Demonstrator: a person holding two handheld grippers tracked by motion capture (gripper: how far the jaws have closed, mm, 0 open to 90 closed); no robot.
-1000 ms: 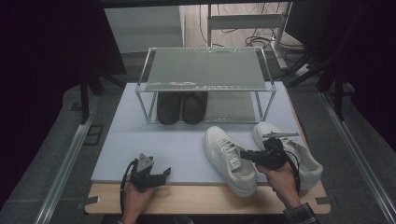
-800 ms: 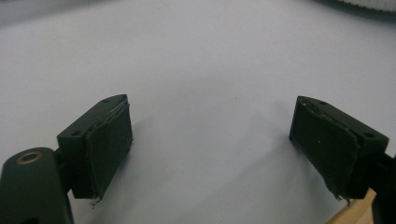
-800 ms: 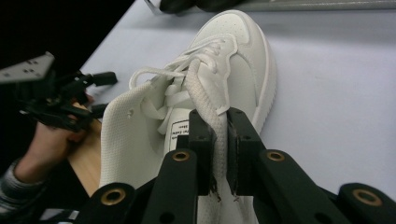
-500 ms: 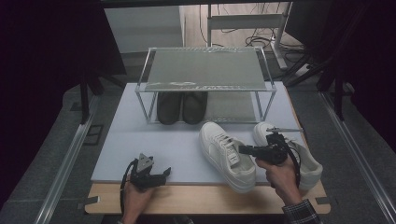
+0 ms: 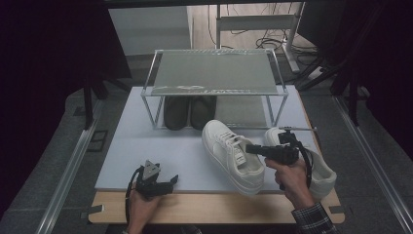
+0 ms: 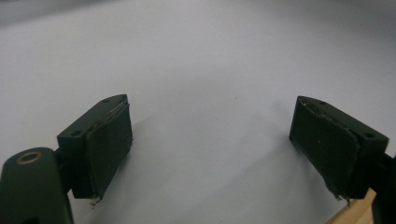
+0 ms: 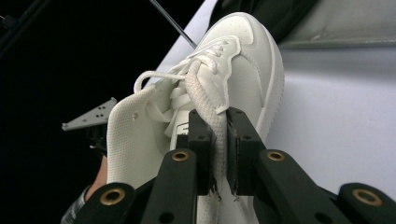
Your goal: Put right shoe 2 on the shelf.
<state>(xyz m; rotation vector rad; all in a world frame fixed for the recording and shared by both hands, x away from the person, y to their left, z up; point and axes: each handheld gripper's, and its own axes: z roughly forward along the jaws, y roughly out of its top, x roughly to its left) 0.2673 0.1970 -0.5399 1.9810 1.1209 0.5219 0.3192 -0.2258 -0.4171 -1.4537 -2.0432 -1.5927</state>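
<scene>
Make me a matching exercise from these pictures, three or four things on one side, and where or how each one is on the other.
Things:
1. right gripper
2. left gripper
3. pair of dark shoes
4. second white sneaker

States:
A. under the metal mesh rack
B. open, over the pale table mat
C. shut on the white leather sneaker's side
D. behind the right hand

Pairs: 1-C, 2-B, 3-A, 4-D

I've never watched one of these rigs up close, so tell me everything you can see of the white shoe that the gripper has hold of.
The white sneaker is a low-top with smooth, leather-like panels, a thick white sole, white laces and a perforated tongue. Its toe points toward the metal shoe rack. The right gripper is shut on its upper edge beside the tongue, with a lace pinched between the pads. The shoe looks tilted, toe end near the light tabletop. A second white sneaker lies just to its right, partly behind the hand.
</scene>
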